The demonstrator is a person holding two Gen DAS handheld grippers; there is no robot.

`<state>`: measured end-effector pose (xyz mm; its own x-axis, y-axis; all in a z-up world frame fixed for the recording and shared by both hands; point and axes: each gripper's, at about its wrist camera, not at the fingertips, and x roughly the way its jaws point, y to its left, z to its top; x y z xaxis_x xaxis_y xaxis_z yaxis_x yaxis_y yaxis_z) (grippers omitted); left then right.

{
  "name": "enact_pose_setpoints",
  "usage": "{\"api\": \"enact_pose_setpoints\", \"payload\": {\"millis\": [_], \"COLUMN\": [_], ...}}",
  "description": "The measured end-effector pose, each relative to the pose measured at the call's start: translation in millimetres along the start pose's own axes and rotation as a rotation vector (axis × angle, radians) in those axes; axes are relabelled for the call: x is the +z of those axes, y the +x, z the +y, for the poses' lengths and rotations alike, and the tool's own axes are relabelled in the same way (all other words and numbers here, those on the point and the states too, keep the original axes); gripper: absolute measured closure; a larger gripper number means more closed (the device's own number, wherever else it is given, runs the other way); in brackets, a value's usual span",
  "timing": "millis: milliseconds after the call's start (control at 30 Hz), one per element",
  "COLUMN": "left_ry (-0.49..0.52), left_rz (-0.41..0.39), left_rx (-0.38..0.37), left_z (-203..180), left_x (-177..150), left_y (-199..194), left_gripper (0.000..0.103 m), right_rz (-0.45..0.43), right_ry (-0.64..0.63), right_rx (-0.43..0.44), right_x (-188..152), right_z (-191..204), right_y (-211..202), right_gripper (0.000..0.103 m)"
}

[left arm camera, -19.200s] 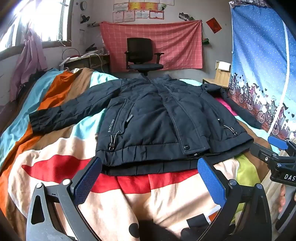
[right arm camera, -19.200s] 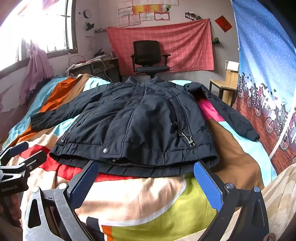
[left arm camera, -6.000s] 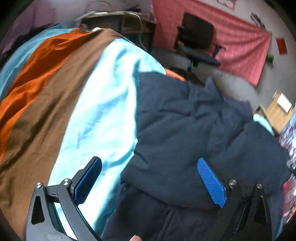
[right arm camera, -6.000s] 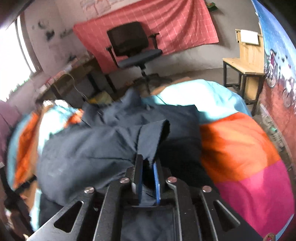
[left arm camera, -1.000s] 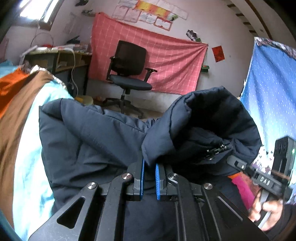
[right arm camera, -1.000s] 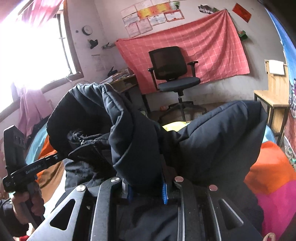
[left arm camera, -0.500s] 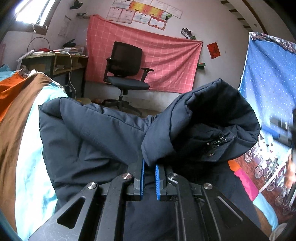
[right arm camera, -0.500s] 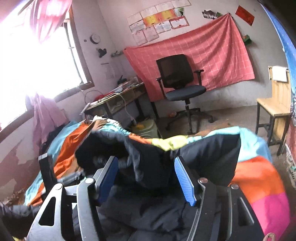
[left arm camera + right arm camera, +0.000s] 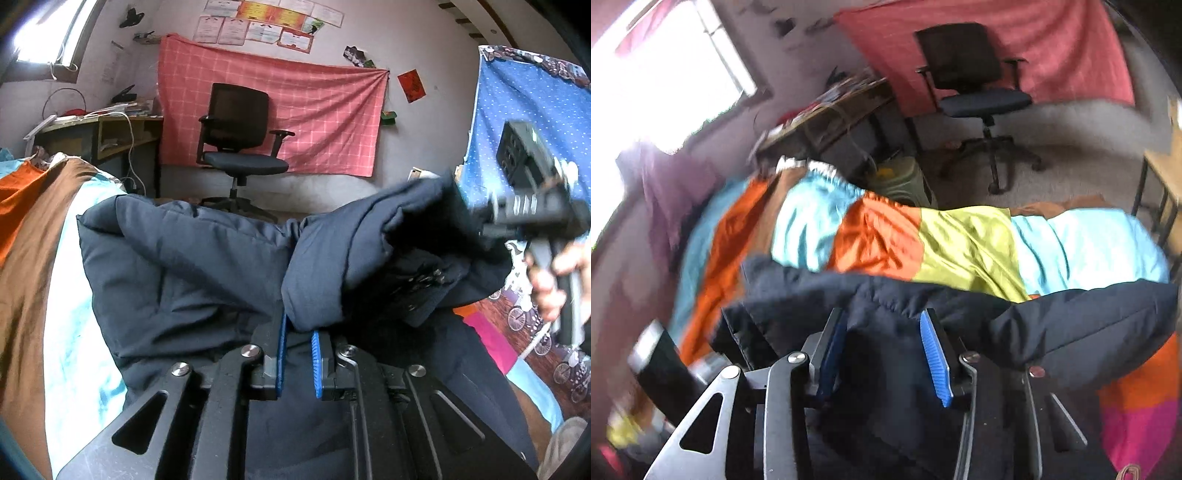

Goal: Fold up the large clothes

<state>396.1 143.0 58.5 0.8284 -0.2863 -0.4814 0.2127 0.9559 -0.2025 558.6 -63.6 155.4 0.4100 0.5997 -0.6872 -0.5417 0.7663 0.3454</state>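
Observation:
A dark navy padded jacket [image 9: 192,273] lies on the multicoloured bedspread [image 9: 33,236]. My left gripper [image 9: 298,354] is shut on a thick fold of the jacket and holds it raised. My right gripper [image 9: 882,354] has its jaws part open around a bulge of the jacket's edge [image 9: 1071,325], without pinching it. In the left wrist view the right gripper [image 9: 532,214], blurred, is at the far right by the raised fold. The jacket's lower part is hidden under both grippers.
A black office chair [image 9: 236,147] stands before a pink cloth on the wall [image 9: 295,122]. A desk [image 9: 99,136] is at the left. A blue curtain [image 9: 532,110] hangs at the right. A wooden bench [image 9: 1163,173] stands beside the bed.
My right gripper, open half a second ago, has dropped low and now straddles the jacket's edge. My left gripper still holds its fold, which now stretches to the right.

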Motion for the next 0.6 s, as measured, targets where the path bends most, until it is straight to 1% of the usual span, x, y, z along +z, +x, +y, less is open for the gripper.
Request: {"api": "enact_pose_setpoints", "payload": {"millis": [33, 67, 200, 233, 267, 300, 333, 367, 400, 433, 467, 500, 600], "left_ry": [0.001, 0.001, -0.021, -0.022, -0.024, -0.031, -0.041, -0.056, -0.06, -0.063, -0.062, -0.05, -0.006], "left_rz": [-0.007, -0.018, -0.052, -0.06, -0.066, -0.071, -0.076, -0.078, -0.071, -0.04, -0.023, 0.013, 0.105], "left_rx": [0.003, -0.01, -0.029, -0.037, -0.043, -0.061, -0.086, -0.124, -0.146, -0.188, -0.205, -0.223, -0.211], "left_z": [0, 3, 12, 15, 16, 18, 18, 18, 17, 16, 14, 11, 6], "left_x": [-1, -1, 4, 9, 16, 23, 28, 36, 42, 49, 53, 56, 58], "left_y": [-3, -10, -33, -36, -38, -38, -37, -33, -31, -21, -14, 0, 33], "left_gripper": [0.094, 0.093, 0.089, 0.084, 0.075, 0.07, 0.063, 0.06, 0.06, 0.06, 0.06, 0.06, 0.06], "right_rz": [0.011, 0.023, 0.061, 0.064, 0.063, 0.059, 0.055, 0.05, 0.043, 0.036, 0.028, 0.022, 0.013], "right_ry": [-0.045, -0.08, -0.138, -0.146, -0.151, -0.155, -0.155, -0.151, -0.144, -0.141, -0.143, -0.154, -0.201], "right_rx": [-0.024, -0.045, -0.08, -0.086, -0.093, -0.097, -0.1, -0.099, -0.098, -0.098, -0.096, -0.096, -0.116], "right_x": [-11, -20, -46, -50, -54, -57, -59, -59, -61, -62, -64, -65, -70], "right_z": [5, 8, 6, 4, 3, 1, -1, -3, -4, -5, -5, -5, -3], "right_y": [4, 8, 31, 37, 41, 45, 49, 51, 52, 52, 51, 49, 39], "right_gripper": [0.065, 0.066, 0.068, 0.069, 0.069, 0.069, 0.069, 0.07, 0.07, 0.07, 0.07, 0.07, 0.07]}}
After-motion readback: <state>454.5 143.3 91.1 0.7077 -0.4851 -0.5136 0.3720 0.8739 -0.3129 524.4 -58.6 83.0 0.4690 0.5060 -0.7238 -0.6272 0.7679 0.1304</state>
